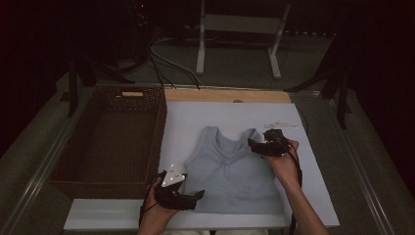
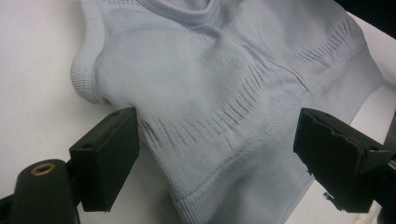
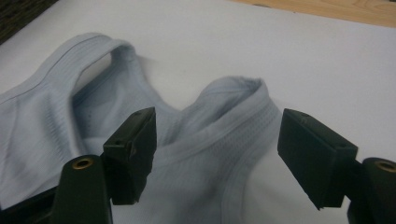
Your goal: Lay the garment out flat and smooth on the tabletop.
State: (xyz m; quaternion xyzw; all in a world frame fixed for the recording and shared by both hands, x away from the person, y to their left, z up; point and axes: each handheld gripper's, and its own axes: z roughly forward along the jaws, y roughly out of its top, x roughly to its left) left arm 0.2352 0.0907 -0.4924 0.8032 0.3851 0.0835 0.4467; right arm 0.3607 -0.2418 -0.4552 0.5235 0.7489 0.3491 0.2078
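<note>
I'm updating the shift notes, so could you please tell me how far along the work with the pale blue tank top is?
Done: the pale blue tank top lies spread flat on the white board. In hand: the left claw, open, sits at the hem corner, and the right claw, open, at a shoulder strap; neither pinches fabric. Left: probably folding it and moving it to the wicker basket, which looks empty.
</note>
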